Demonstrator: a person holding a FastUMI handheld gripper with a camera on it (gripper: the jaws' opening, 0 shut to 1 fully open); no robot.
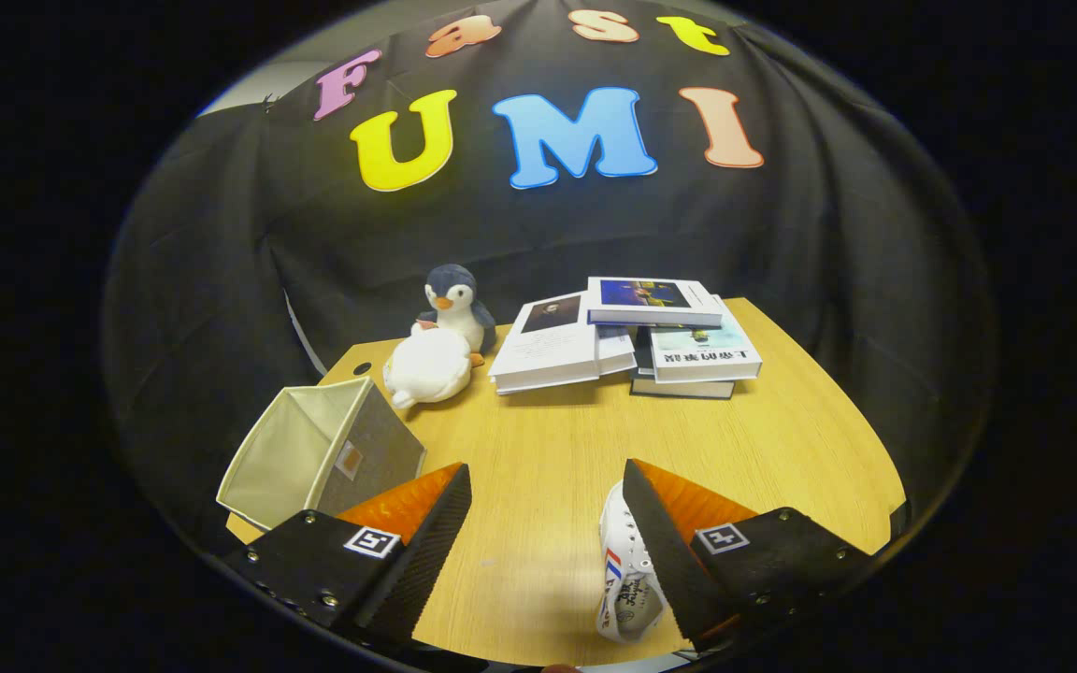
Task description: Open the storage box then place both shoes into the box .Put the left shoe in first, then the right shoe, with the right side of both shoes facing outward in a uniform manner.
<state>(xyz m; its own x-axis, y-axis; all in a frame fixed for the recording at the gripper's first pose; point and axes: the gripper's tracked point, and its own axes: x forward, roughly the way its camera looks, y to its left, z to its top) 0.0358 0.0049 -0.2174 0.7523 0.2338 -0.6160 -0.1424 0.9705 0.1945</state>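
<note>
- the tongs hung above the worktop with the two fingers spread wide apart, nothing between them but bare wood.
- a white shoe with dark lace eyelets and a red and blue stripe lay on the worktop right at the right finger, its far part hidden behind that finger; whether the finger touched it could not be told.
- which shoe of the pair it was could not be told either.
- the storage box, a fabric one with a pale lining and a grey outside, lay tipped on its side just beyond the left finger, its open mouth turned away to the left, near the worktop's edge.
- further out, past the box, a white plush toy lay on the wood, touching a penguin plush that sat upright just behind it.
- to the right of the toys, a loose pile of books sat at the far side of the worktop, well apart from the tongs.
</note>
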